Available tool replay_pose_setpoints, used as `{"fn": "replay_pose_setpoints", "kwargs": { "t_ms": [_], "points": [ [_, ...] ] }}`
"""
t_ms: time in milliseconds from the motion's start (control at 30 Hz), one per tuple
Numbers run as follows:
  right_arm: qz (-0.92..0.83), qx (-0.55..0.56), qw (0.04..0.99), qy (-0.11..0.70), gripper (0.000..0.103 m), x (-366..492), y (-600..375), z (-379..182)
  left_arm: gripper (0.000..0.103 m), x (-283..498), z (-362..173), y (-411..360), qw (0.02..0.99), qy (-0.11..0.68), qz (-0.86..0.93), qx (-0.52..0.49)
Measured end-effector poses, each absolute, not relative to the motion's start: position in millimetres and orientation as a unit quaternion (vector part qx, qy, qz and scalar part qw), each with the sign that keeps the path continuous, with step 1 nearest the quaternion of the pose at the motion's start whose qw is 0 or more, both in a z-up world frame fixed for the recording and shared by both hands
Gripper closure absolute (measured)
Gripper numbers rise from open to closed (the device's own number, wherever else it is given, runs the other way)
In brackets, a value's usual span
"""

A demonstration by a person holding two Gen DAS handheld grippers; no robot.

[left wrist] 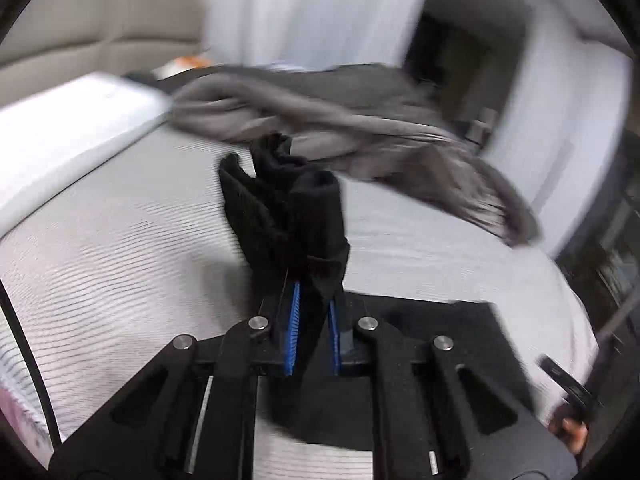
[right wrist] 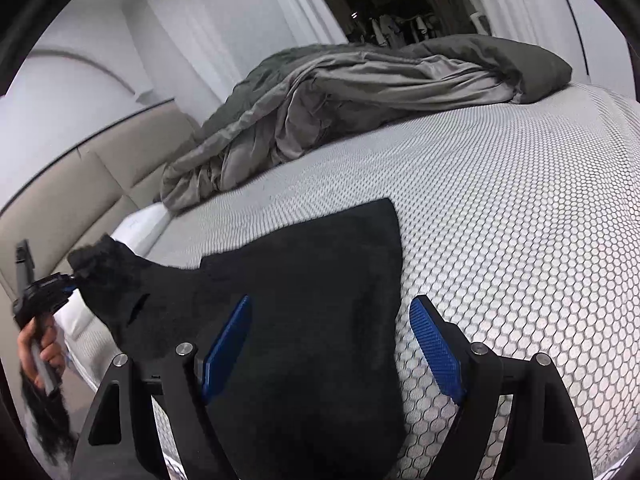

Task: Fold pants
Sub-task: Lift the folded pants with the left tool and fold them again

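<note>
The black pants (right wrist: 304,304) lie partly spread on the white honeycomb-patterned mattress (right wrist: 520,220). My left gripper (left wrist: 312,312) is shut on a bunched end of the pants (left wrist: 288,208) and holds it lifted above the bed; it also shows at the far left of the right wrist view (right wrist: 70,280), gripping the raised end. My right gripper (right wrist: 330,344) is open, its blue pads (right wrist: 436,348) straddling the pants' edge just above the fabric. The rest of the pants runs under my left gripper (left wrist: 420,360).
A crumpled grey duvet (right wrist: 360,92) lies across the far side of the bed. A white pillow (left wrist: 68,128) sits near the beige padded headboard (right wrist: 80,176). A dark doorway (right wrist: 400,0) opens beyond the bed. The mattress edge drops off at the right (left wrist: 568,320).
</note>
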State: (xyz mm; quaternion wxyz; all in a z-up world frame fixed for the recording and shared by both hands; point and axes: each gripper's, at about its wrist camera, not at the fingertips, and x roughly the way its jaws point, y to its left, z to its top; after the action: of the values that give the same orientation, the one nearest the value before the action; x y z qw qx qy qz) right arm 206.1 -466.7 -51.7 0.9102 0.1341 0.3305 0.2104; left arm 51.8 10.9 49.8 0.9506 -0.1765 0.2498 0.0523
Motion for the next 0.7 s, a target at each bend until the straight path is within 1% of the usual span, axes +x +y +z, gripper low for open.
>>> {"fn": "replay_pose_setpoints", "kwargs": {
  "t_ms": [133, 233, 267, 300, 367, 433, 533, 567, 600, 667, 700],
  "points": [
    [0.208, 0.155, 0.91, 0.322, 0.021, 208, -476, -47, 0.093, 78, 71, -107, 0.954, 0.27, -0.051, -0.121],
    [0.204, 0.159, 0.913, 0.315, 0.021, 204, -485, -41, 0.093, 105, 57, -204, 0.937, 0.308, -0.142, -0.085],
    [0.199, 0.159, 0.916, 0.311, 0.021, 202, -492, -39, 0.085, 111, 44, -230, 0.925, 0.329, -0.175, -0.073],
    [0.195, 0.161, 0.917, 0.309, 0.02, 201, -496, -37, 0.071, 116, 31, -255, 0.911, 0.35, -0.21, -0.062],
    [0.183, 0.171, 0.918, 0.308, 0.019, 198, -509, -35, 0.053, 121, -7, -298, 0.872, 0.412, -0.262, -0.031],
    [0.173, 0.182, 0.916, 0.314, 0.019, 198, -519, -36, 0.053, 115, -33, -309, 0.857, 0.442, -0.265, -0.009],
    [0.173, 0.196, 0.906, 0.332, 0.019, 200, -525, -41, 0.051, 112, -37, -297, 0.86, 0.44, -0.26, 0.001],
    [0.178, 0.196, 0.904, 0.336, 0.019, 201, -523, -41, 0.043, 105, -33, -288, 0.867, 0.43, -0.252, 0.0],
    [0.19, 0.193, 0.9, 0.341, 0.019, 202, -518, -41, 0.031, 102, -28, -274, 0.88, 0.413, -0.234, -0.002],
    [0.219, 0.191, 0.89, 0.35, 0.019, 203, -505, -41, 0.022, 104, -20, -250, 0.904, 0.38, -0.197, -0.007],
    [0.245, 0.192, 0.881, 0.355, 0.02, 204, -496, -42, 0.022, 106, -20, -234, 0.914, 0.367, -0.175, -0.018]
  ]
}}
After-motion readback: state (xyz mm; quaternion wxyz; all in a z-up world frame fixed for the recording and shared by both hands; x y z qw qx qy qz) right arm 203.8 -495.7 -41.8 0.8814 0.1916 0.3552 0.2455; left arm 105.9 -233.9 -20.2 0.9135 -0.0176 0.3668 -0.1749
